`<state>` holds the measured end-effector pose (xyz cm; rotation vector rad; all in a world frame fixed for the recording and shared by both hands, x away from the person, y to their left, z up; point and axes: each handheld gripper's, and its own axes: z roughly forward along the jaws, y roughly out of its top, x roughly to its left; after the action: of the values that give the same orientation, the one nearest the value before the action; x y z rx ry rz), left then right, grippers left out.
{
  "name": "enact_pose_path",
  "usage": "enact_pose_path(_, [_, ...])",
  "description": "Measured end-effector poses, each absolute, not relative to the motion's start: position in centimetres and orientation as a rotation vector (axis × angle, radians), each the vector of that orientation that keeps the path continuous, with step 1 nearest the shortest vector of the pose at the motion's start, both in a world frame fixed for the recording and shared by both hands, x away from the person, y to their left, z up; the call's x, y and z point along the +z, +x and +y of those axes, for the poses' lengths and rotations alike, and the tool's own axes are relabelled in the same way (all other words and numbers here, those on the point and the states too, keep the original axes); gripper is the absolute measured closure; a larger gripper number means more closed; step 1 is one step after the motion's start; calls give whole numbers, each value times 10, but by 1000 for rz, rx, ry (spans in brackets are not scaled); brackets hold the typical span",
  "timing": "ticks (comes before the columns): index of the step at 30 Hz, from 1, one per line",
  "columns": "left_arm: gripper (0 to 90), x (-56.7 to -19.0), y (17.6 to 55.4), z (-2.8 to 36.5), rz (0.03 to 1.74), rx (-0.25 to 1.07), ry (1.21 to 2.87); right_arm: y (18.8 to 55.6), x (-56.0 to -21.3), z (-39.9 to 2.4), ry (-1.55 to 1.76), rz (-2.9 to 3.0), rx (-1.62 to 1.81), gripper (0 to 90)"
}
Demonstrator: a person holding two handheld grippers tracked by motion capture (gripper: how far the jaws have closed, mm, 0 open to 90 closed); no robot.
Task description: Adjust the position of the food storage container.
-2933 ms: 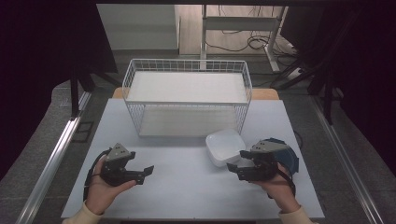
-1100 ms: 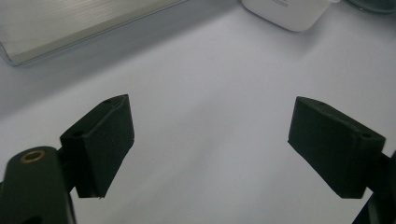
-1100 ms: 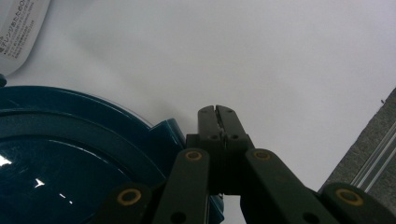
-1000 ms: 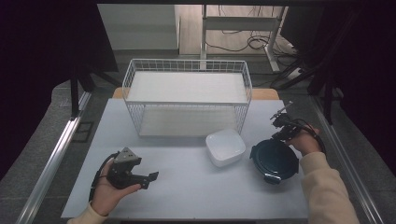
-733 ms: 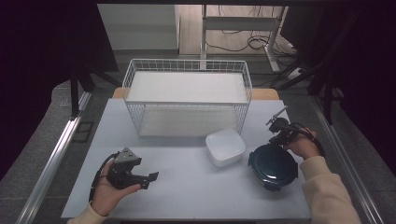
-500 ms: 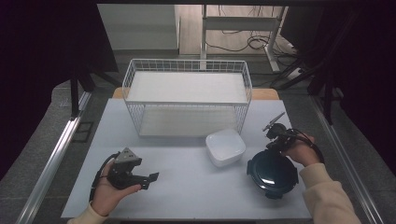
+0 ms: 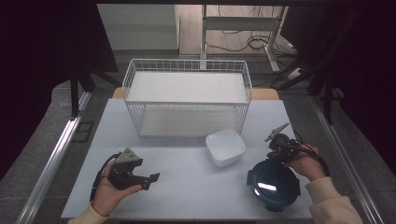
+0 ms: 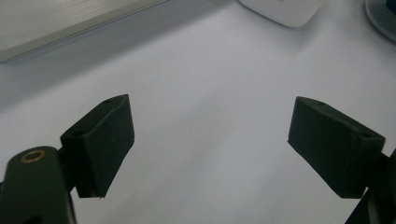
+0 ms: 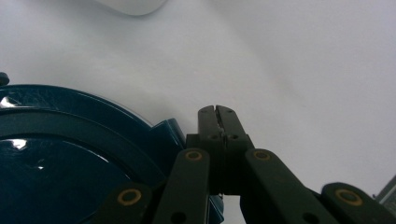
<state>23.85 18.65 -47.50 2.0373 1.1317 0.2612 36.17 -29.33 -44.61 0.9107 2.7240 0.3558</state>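
From above, the person sits at a white table point(image 7: 187, 186) with a tool in each hand. The right gripper point(image 7: 275, 151) sits at the far edge of a round dark blue lid point(image 7: 273, 184), which lies flat near the front right of the table. I think the person uses that tool to push or drag the lid along. A white bowl point(image 7: 225, 147) stands just left of the lid, and a white wire basket point(image 7: 187, 100) stands farther back. The left gripper point(image 7: 142, 177) rests low by the front left, well apart from everything, as if waiting for its turn.

In the left gripper view, the two black jaws are spread wide with only bare table between them. A corner of the bowl point(image 8: 285, 11) peeks in at the top.

In the right gripper view, the jaws are pressed together with nothing between them. They sit right beside a tab on the lid's point(image 9: 70, 154) rim, so the closed tip can nudge it.
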Motion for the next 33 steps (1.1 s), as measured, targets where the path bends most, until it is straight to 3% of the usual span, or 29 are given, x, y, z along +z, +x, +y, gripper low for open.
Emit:
enact_pose_path(8, [143,-475,238,188,1132,264,2037,352,-444,-293,910,2615,377,897])
enact_pose_path(13, [145,-475,238,189,1132,276,2032,330,-425,-339,1152,2502,477,896])
enact_pose_path(21, [149,-479,238,193,1147,270,2025,286,-441,-385,1470,2358,555,893])
enact_pose_path(33, [150,-481,239,191,1149,256,2031,262,-457,-382,1466,2379,572,896])
